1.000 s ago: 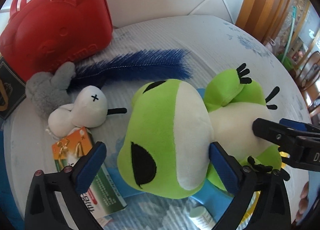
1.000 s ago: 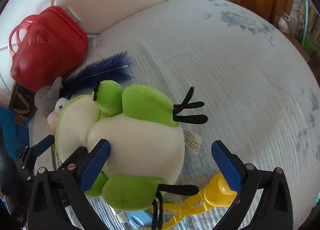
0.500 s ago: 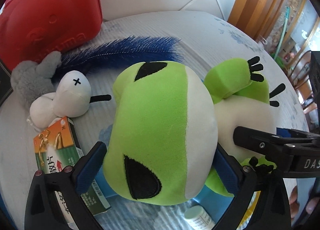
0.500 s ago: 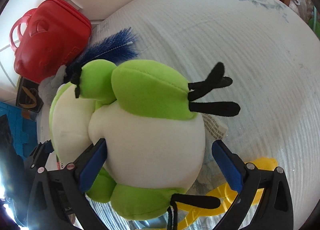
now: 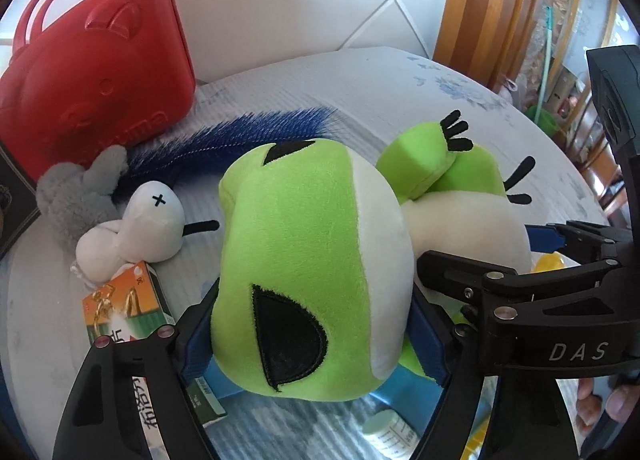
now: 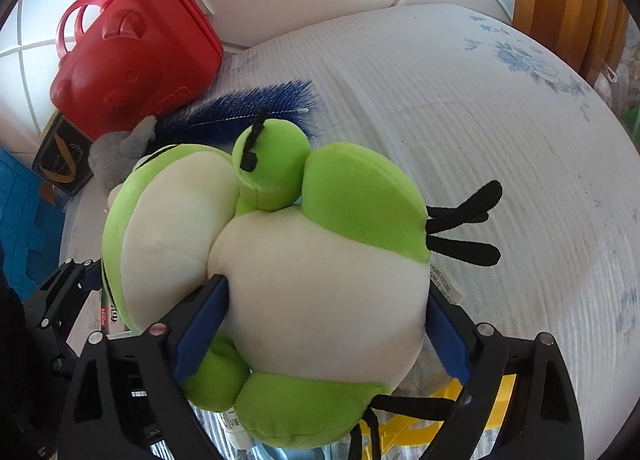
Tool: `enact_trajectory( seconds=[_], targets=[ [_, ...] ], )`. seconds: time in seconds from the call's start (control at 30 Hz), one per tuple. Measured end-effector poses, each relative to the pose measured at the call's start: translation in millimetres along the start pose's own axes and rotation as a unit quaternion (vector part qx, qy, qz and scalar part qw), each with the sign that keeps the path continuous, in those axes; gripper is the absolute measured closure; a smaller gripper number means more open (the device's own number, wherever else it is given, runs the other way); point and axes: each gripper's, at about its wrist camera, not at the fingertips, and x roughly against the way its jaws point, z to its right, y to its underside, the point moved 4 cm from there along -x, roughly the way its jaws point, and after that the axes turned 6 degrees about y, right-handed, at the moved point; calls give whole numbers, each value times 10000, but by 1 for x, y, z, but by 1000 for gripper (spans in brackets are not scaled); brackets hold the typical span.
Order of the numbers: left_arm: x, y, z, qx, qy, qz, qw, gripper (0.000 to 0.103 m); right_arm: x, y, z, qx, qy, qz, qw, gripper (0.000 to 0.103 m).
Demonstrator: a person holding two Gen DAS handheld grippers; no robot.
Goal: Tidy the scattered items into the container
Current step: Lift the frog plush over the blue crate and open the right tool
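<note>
**Plush frog pinched at both ends**

Left gripper [image 5: 316, 336], just closing, squeezing frog [image 5: 320, 260] head; right gripper [image 6: 320, 320], just closing, clamping belly above bed [image 6: 500, 132]. Left view only: medicine box [image 5: 120, 304], "DAS" lettering. Right view only: sewn label [image 6: 442, 283], unreadable.

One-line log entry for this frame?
left gripper: closing on frog head | right gripper: closing on frog body | red case: shut

A second ago both grippers stood wide around the green frog plush [image 5: 304, 244]. Since then the left gripper [image 5: 316, 328] has just been closing onto its head and the right gripper [image 6: 320, 320] onto its white belly (blue pads now pressing the fabric on both sides).
</note>
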Motion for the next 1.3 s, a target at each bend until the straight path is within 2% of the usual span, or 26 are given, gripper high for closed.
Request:
enact_trajectory(
  seconds=[0.2, 0.4, 0.7, 0.83, 1.0, 1.1, 1.3],
  targets=[
    [23, -2, 7, -58, -52, 166, 9998, 22, 20, 3, -5, 12, -150, 170, 9997, 16],
    [68, -6, 9, -42, -204, 533, 9984, 21, 63, 2, -22, 194, -302, 554, 9978, 16],
    [165, 4, -16, 307, -720, 1257, 9890, 21, 136, 1, -88, 971, -682, 1152, 9862, 16],
    [215, 15, -41, 554, -1049, 1561, 9806, 21, 167, 1, -136, 1415, -938, 1360, 9761, 16],
    [287, 33, -88, 787, -1496, 1942, 9663, 21, 208, 9, -216, 1880, -1224, 1679, 9599, 16],
    [333, 51, -128, 912, -1781, 2148, 9559, 21, 231, 16, -278, 2179, -1408, 1866, 9476, 16],
    [426, 97, -238, 1212, -2266, 2311, 9384, 20, 262, 41, -427, 2745, -1846, 2131, 9193, 16]
  ],
)
